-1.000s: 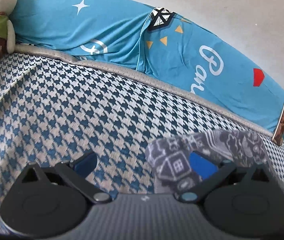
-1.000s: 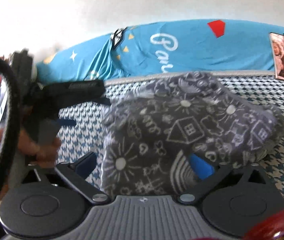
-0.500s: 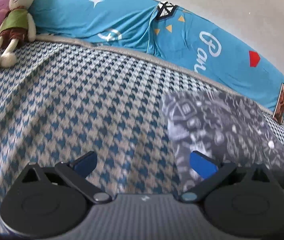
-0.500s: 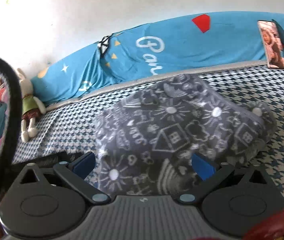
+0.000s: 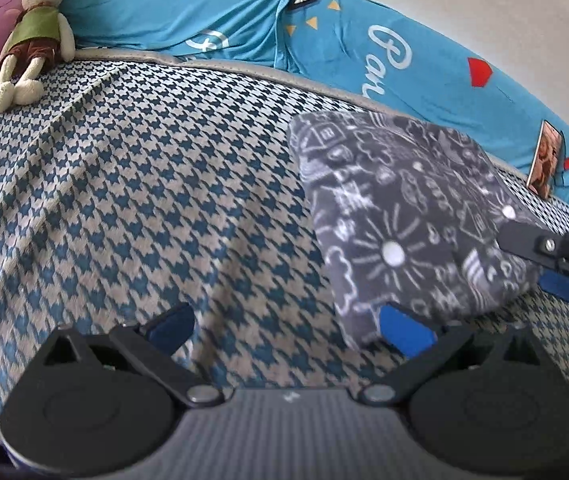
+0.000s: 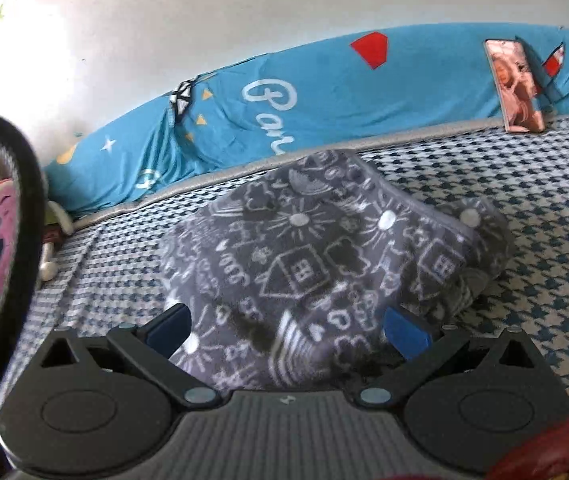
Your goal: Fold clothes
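We see the folded grey garment [image 6: 324,264] lying on the bed [image 5: 124,184], long axis running left-right across our right claw [image 6: 288,328], spread wide around it; our left claw [image 5: 288,326] gapes empty beside it.

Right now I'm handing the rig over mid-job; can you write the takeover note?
Left gripper: open, empty, over the blue-and-white houndstooth bedspread, its right finger at the garment's near edge.
Right gripper: open, straddling the near edge, nothing clamped.
Grey doodle-print fleece garment: bunched in a thick bundle on the bedspread, in front of the blue patterned cushion.
Done: it appears folded over at least once.
Left: flatten and square it, or finish the fold.
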Action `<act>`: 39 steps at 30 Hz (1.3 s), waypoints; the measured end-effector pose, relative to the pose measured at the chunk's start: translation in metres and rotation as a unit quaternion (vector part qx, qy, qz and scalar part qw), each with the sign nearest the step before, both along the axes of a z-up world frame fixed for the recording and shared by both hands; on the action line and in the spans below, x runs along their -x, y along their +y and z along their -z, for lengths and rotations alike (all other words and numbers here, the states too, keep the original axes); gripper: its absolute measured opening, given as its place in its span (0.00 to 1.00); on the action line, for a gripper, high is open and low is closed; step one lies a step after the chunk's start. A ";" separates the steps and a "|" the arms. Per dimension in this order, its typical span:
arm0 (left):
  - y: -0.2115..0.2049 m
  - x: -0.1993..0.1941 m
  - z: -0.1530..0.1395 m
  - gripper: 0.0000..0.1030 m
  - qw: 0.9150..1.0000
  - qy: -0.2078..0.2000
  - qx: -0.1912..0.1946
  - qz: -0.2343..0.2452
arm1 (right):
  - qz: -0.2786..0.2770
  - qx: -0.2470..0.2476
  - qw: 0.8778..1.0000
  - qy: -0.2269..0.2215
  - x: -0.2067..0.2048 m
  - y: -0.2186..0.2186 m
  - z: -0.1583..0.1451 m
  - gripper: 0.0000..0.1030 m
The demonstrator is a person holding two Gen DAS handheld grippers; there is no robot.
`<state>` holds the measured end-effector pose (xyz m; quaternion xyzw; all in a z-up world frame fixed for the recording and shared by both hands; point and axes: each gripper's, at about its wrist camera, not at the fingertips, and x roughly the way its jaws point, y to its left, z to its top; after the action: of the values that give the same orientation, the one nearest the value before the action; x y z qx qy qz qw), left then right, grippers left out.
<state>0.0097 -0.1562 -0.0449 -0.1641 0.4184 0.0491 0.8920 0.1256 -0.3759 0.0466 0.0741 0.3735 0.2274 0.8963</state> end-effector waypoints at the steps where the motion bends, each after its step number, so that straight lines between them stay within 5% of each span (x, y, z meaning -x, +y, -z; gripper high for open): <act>1: -0.002 0.002 0.000 1.00 1.000 0.002 0.000 0.001 | -0.006 0.003 1.000 -0.005 0.001 0.000 -0.001 1.00; 9: -0.013 0.010 -0.001 1.00 1.000 0.017 -0.025 0.000 | -0.072 0.082 0.992 -0.064 0.013 -0.003 -0.009 0.98; 17: -0.026 0.006 -0.004 1.00 0.998 0.024 -0.049 0.008 | -0.092 0.133 0.986 -0.047 0.010 -0.010 -0.005 0.97; 25: -0.033 0.006 -0.007 1.00 0.999 0.013 -0.042 0.021 | -0.059 0.127 0.988 -0.062 0.003 -0.046 -0.010 0.83; 29: -0.038 0.005 -0.005 1.00 0.999 0.016 -0.039 0.026 | -0.018 0.085 0.995 -0.056 -0.008 -0.064 -0.015 0.71; 39: -0.032 -0.006 -0.007 1.00 1.000 0.008 -0.029 0.008 | 0.052 0.033 0.997 -0.039 -0.036 -0.076 -0.020 0.71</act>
<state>0.0155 -0.1877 -0.0380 -0.1343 0.4248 0.0552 0.8936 0.1616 -0.4523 0.0664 0.0547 0.3412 0.1707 0.9227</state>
